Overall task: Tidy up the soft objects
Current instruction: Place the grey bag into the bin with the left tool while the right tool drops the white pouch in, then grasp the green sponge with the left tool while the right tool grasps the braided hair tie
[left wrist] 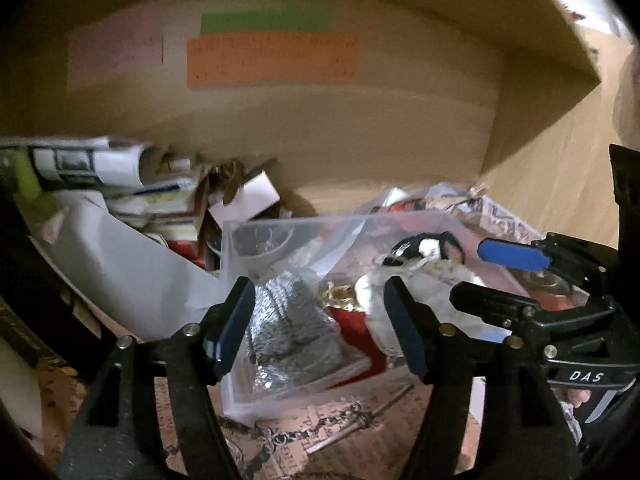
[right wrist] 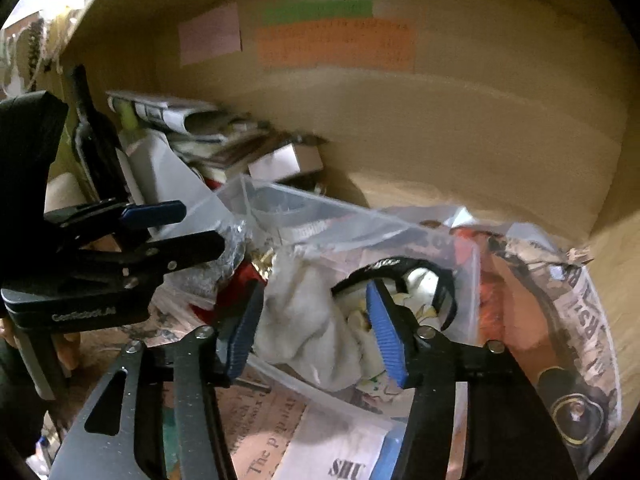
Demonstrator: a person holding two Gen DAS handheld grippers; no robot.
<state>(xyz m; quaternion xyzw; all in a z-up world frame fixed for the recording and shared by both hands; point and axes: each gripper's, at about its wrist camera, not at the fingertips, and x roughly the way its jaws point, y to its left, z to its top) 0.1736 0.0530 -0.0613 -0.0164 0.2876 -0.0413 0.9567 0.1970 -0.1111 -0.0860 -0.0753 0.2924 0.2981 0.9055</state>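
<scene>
A clear plastic box (left wrist: 256, 236) (right wrist: 280, 200) sits on a shelf and holds soft things: a silver mesh pouch (left wrist: 288, 328), a white cloth (left wrist: 380, 304) (right wrist: 308, 320), a black strap (left wrist: 436, 240) (right wrist: 400, 266) and something red (left wrist: 356, 328). My left gripper (left wrist: 320, 324) is open, its fingers over the box's near side, astride the silver pouch. My right gripper (right wrist: 316, 332) is open with the white cloth between its fingers; I cannot tell if it touches. Each gripper shows in the other's view: the right one (left wrist: 500, 276) and the left one (right wrist: 176, 232).
The shelf has tan walls with pink (right wrist: 210, 34), green and orange paper labels (left wrist: 272, 60). Stacked papers and small cartons (left wrist: 120, 184) lie at the back left. A newspaper-print bag (right wrist: 580, 320) lies at the right. Printed paper (left wrist: 320, 432) lines the shelf floor.
</scene>
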